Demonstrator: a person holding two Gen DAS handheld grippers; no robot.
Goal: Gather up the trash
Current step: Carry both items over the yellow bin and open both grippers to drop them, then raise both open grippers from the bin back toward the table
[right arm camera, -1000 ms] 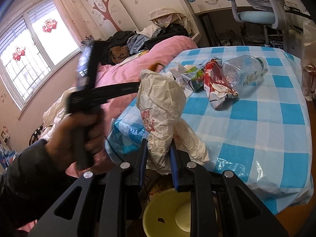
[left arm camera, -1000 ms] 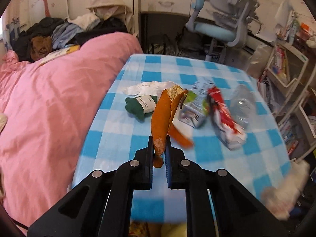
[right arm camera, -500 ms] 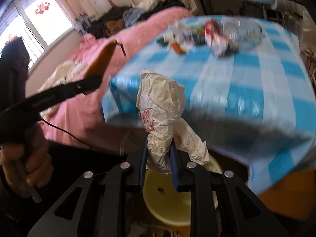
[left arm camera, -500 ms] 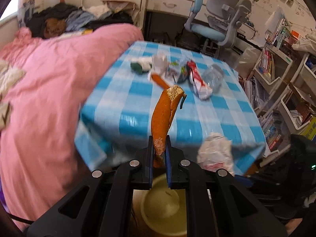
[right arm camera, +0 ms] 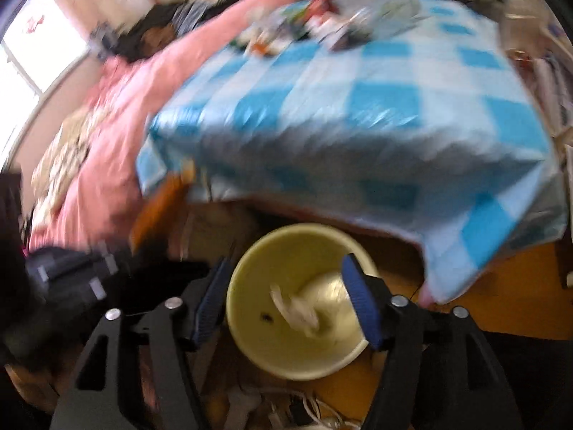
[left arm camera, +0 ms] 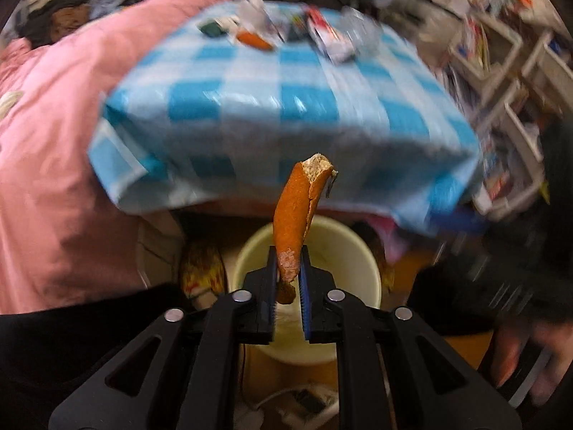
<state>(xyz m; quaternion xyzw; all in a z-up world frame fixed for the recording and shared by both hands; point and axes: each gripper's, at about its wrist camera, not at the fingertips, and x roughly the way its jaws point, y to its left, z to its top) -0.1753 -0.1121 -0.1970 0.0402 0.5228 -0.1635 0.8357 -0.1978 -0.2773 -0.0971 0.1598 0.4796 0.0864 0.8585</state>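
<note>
Left gripper (left arm camera: 288,276) clamped on lower end of orange peel (left arm camera: 297,211), peel upright above yellow bin (left arm camera: 361,251). Right gripper (right arm camera: 286,301) jaws opening, nothing between; white wad (right arm camera: 297,310) inside bin. Peel looks light, limp, tearable: pinching thick end suits.

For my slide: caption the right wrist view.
Right gripper opening over the yellow bin, crumpled white paper inside.

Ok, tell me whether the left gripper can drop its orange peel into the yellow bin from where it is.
Probably yes. The left gripper, shut on the orange peel, points down over the yellow bin's open mouth, with nothing between them.
</note>
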